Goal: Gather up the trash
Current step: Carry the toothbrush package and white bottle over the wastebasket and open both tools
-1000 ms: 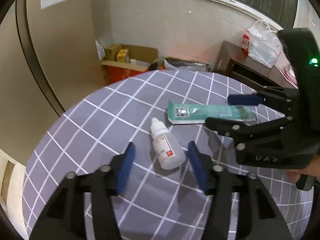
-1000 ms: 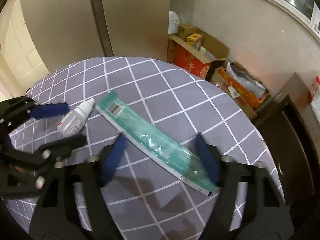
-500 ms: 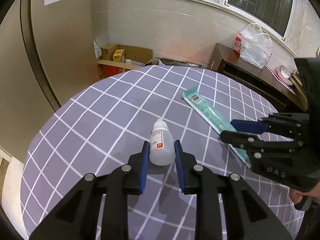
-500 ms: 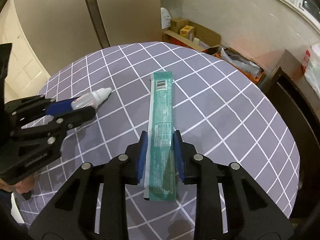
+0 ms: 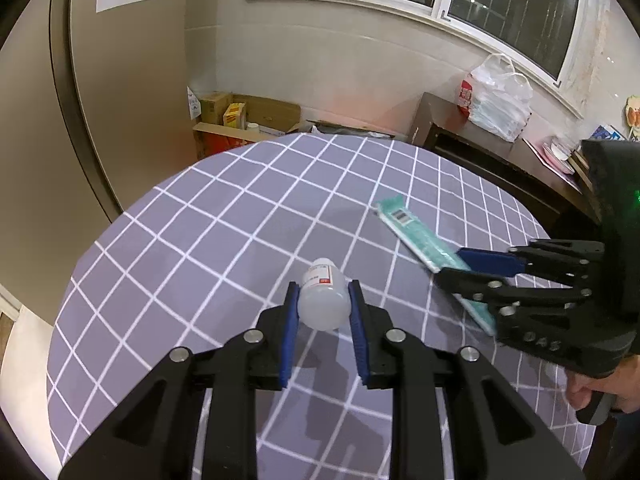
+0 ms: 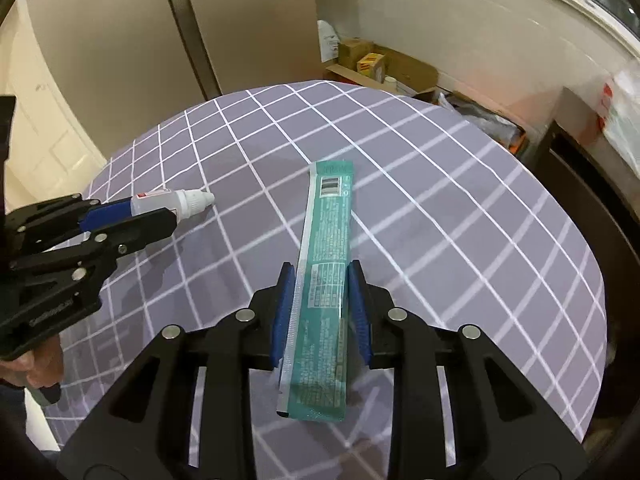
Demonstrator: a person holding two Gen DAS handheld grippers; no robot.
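A small white dropper bottle (image 5: 324,304) with a red-marked label sits between the blue pads of my left gripper (image 5: 322,292), which is shut on its body; its capped tip points away from me. In the right wrist view the same bottle (image 6: 168,204) sticks out of the left gripper (image 6: 150,214) at the left. A long green wrapper (image 6: 328,232) with a barcode runs lengthwise through my right gripper (image 6: 322,276). Those jaws are closing, and the pads press on its two long edges. The left wrist view shows the wrapper (image 5: 416,236) held in the right gripper (image 5: 450,266).
Both grippers hang over a round table (image 5: 240,220) with a grey checked cloth. Beyond its far edge, open cardboard boxes (image 5: 240,120) stand on the floor by the wall. A white plastic bag (image 5: 496,96) rests on a dark cabinet (image 5: 460,140) at the right.
Both grippers went from wide open around their items to shut on them. The bottle and the wrapper have turned to lie along the fingers, and both views have drawn back.
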